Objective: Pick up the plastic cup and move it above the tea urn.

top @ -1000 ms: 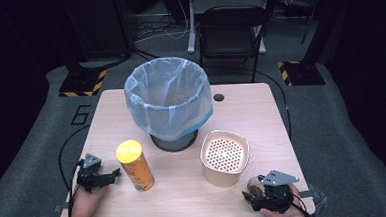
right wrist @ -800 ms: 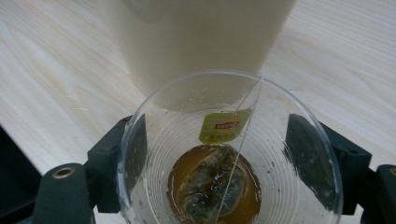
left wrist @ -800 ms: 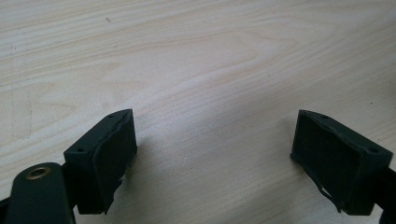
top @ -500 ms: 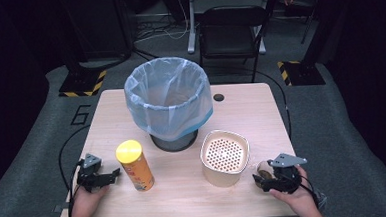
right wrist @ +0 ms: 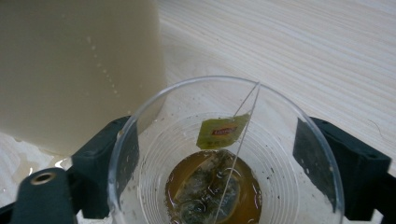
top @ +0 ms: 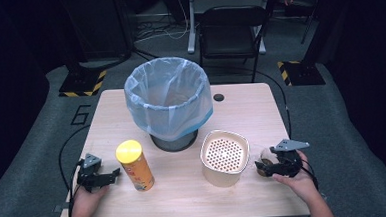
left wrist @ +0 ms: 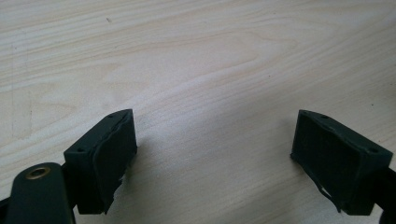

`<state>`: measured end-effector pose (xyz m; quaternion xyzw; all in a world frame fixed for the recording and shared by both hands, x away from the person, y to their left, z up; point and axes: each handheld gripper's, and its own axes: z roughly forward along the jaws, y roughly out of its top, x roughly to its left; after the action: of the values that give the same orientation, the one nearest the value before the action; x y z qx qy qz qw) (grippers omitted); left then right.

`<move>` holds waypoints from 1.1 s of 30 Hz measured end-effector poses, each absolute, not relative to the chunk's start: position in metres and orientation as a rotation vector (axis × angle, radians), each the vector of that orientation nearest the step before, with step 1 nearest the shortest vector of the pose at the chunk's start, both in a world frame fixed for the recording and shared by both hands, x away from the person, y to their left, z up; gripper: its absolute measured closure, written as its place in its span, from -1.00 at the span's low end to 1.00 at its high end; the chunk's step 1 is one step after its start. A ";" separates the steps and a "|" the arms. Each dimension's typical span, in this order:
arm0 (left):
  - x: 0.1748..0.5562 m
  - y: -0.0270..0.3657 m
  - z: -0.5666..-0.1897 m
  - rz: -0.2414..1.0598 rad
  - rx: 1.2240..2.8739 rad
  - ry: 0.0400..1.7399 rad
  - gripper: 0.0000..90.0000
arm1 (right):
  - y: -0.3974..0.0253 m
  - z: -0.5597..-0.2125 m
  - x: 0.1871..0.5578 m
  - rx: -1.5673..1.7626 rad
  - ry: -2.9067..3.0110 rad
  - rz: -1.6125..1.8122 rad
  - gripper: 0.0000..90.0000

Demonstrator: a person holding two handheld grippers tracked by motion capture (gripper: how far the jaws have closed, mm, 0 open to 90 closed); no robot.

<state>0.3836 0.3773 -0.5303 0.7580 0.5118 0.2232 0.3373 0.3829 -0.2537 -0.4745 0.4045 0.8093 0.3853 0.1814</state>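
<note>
A clear plastic cup (right wrist: 224, 163) with a used tea bag (right wrist: 205, 196) and a little brown liquid in its bottom stands at the table's near right corner, just beside the cream strainer container (top: 224, 157). The cup is bracketed by the right gripper (top: 278, 165), whose jaws stand spread on either side of its rim; whether the pads already touch the wall cannot be told, and a firm pinch is not yet seen. The cup is judged as reached but not lifted, so the grasp and whatever is to be done with its contents remain.

The left gripper (top: 98, 177) rests spread and empty over bare wood, beside the orange chip can (top: 135, 165) with a yellow lid. Behind stands a waste bin (top: 169, 102) lined with a blue bag. The light wooden table (top: 251, 105) is wet near the container. A dark room with a black chair (top: 233, 26) and grey floor lies beyond.
</note>
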 end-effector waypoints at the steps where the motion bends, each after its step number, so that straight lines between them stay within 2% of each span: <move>1: 0.384 0.377 -0.530 0.582 1.975 1.334 -0.69 | -0.254 -0.474 0.383 1.130 2.284 1.091 -0.69; 9: 0.384 0.377 -0.530 0.582 1.975 1.334 -0.69 | -0.253 -0.464 0.380 1.127 2.259 1.111 -0.70; 16: 0.384 0.377 -0.530 0.582 1.974 1.334 -0.69 | -0.248 -0.441 0.378 1.080 2.267 1.131 -0.65; 20: 0.384 0.377 -0.530 0.583 1.976 1.332 -0.69 | -0.240 -0.416 0.379 1.067 2.212 1.201 -0.32; 21: 0.384 0.377 -0.530 0.583 1.976 1.332 -0.69 | -0.240 -0.416 0.379 1.067 2.212 1.201 -0.32; 22: 0.384 0.377 -0.530 0.578 1.973 1.335 -0.69 | -0.234 -0.406 0.382 1.071 2.206 1.272 -0.08; 24: 0.384 0.377 -0.530 0.583 1.975 1.333 -0.69 | -0.229 -0.402 0.386 1.088 2.223 1.321 0.08; 29: 0.384 0.377 -0.530 0.582 1.976 1.333 -0.69 | -0.209 -0.407 0.399 1.129 2.287 1.255 0.12; 33: 0.384 0.377 -0.530 0.580 1.973 1.335 -0.69 | -0.196 -0.417 0.411 1.114 2.372 1.182 0.31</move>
<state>0.3835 0.3771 -0.5303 0.7573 0.5126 0.2225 0.3381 0.4113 -0.1961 -0.4170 0.3841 0.8178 0.4076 0.1327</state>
